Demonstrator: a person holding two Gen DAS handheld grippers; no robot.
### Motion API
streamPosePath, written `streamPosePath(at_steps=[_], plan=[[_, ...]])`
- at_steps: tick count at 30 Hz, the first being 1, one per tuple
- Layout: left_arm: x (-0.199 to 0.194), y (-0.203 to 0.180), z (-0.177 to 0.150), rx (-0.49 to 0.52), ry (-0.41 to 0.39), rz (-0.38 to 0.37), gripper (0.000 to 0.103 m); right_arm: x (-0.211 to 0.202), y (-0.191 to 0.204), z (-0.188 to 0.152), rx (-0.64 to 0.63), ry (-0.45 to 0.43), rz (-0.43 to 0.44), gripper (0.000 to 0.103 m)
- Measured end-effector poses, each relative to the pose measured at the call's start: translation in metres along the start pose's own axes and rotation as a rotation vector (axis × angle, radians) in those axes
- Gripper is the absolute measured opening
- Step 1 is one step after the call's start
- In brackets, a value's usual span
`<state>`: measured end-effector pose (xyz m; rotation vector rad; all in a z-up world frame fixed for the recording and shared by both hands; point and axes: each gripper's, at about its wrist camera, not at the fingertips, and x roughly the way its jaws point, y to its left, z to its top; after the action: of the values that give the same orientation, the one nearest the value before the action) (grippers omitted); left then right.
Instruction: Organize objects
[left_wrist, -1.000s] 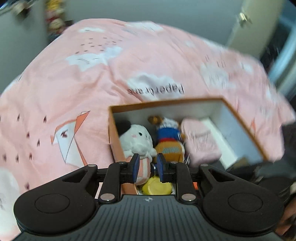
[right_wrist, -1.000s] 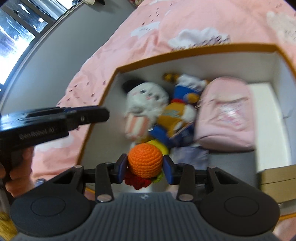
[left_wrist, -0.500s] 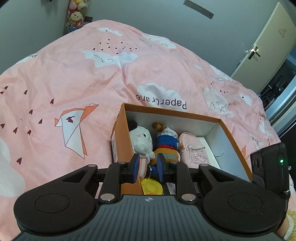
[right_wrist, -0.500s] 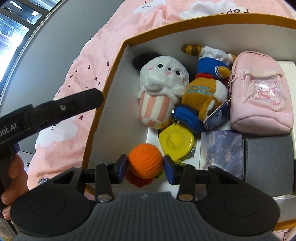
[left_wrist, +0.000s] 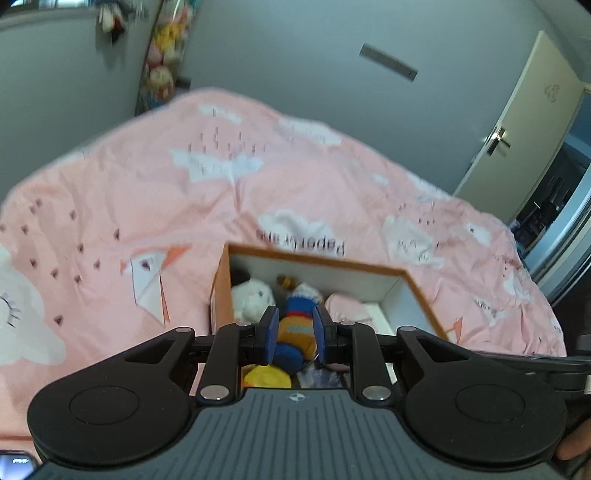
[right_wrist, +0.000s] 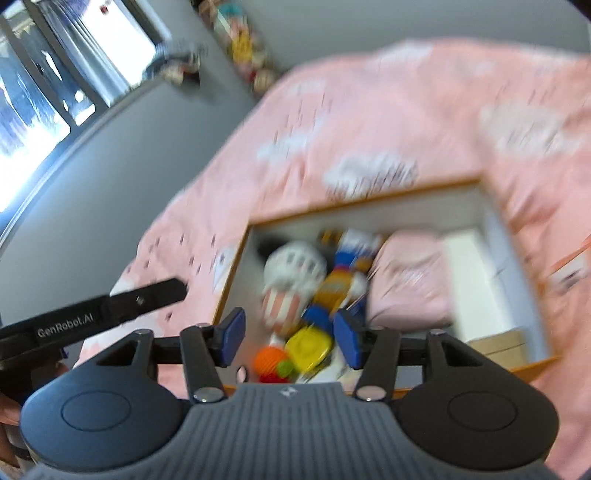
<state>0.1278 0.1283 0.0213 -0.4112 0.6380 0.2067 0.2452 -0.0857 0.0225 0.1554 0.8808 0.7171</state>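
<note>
Hovering over orange box (right_wrist: 236, 266) on pink bedspread (left_wrist: 184, 206), right gripper (right_wrist: 288, 338) jaws just opening, pinching nothing, orange crochet ball (right_wrist: 271, 360) lying inside at six o'clock; left gripper (left_wrist: 294, 339) parted, empty.

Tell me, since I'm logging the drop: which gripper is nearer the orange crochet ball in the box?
Right. The right gripper, jaws just opened and empty, hangs above the orange crochet ball in the box. The left gripper sits off to the box's left side.
</note>
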Motion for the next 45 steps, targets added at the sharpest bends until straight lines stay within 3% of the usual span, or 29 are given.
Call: streamPosePath(at_steps=[4,5,6,9,12,14,18,29,45], plan=[[-0.033,-0.029,-0.008,0.098,-0.146,0.058,0.026,-0.053,0.008,-0.012,-0.087,-0.167,-0.095,0.064],[-0.039,-0.035,-0.010,0.116,-0.171,0.064,0.031,-0.063,0.009,-0.015,-0.101,-0.199,-0.111,0.068],[-0.045,-0.040,-0.012,0.128,-0.189,0.067,0.038,-0.071,0.011,-0.019,-0.115,-0.230,-0.120,0.071],[-0.056,-0.052,-0.020,0.160,-0.217,0.053,0.043,-0.091,0.019,-0.033,-0.178,-0.310,-0.162,0.080],[-0.057,-0.063,-0.030,0.222,-0.243,0.090,0.053,-0.099,0.024,-0.046,-0.240,-0.354,-0.214,0.084],[-0.054,-0.068,-0.036,0.253,-0.241,0.102,0.054,-0.098,0.024,-0.053,-0.275,-0.362,-0.247,0.090],[-0.038,-0.071,-0.046,0.238,-0.187,0.099,0.055,-0.091,0.017,-0.062,-0.304,-0.355,-0.312,0.093],[0.009,-0.066,-0.075,0.231,-0.014,0.174,0.054,-0.057,-0.006,-0.073,-0.282,-0.249,-0.333,0.094],[0.009,-0.069,-0.081,0.240,0.016,0.197,0.055,-0.052,-0.007,-0.078,-0.263,-0.225,-0.305,0.097]])
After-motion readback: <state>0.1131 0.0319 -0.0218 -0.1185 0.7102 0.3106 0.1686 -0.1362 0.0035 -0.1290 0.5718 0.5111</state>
